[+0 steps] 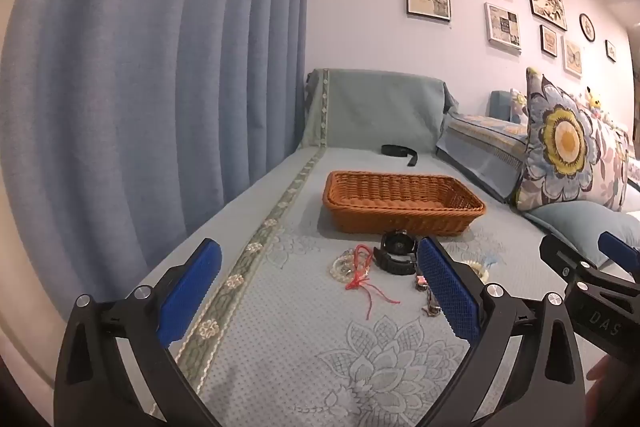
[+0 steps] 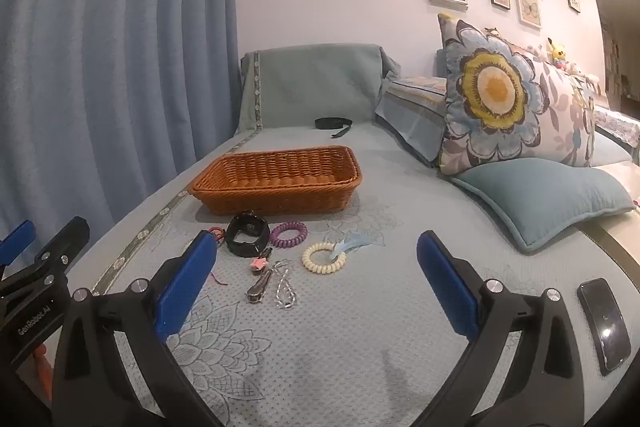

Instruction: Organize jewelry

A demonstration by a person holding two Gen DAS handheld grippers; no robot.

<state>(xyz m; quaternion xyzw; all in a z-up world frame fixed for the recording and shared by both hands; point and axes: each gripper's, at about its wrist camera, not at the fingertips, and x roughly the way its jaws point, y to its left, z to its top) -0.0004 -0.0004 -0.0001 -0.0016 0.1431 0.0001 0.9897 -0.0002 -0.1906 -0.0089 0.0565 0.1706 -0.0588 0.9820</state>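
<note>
A brown wicker basket (image 1: 402, 203) (image 2: 276, 181) sits on the blue-green sofa cover. In front of it lie a black watch (image 1: 394, 254) (image 2: 247, 234), a pale ring with a red cord (image 1: 354, 267), a purple coil hair tie (image 2: 288, 234), a cream coil hair tie (image 2: 323, 258), a light blue clip (image 2: 354, 242), a pink-tipped metal clip (image 2: 260, 277) and a silver chain (image 2: 286, 289). My left gripper (image 1: 320, 291) is open, short of the pieces. My right gripper (image 2: 316, 291) is open above the sofa near the chain.
A black strap (image 1: 400, 151) (image 2: 334, 125) lies behind the basket. A flowered pillow (image 2: 508, 95) and a blue cushion (image 2: 540, 195) sit at the right. A black phone (image 2: 604, 323) lies at the right. Blue curtains (image 1: 140, 67) hang on the left.
</note>
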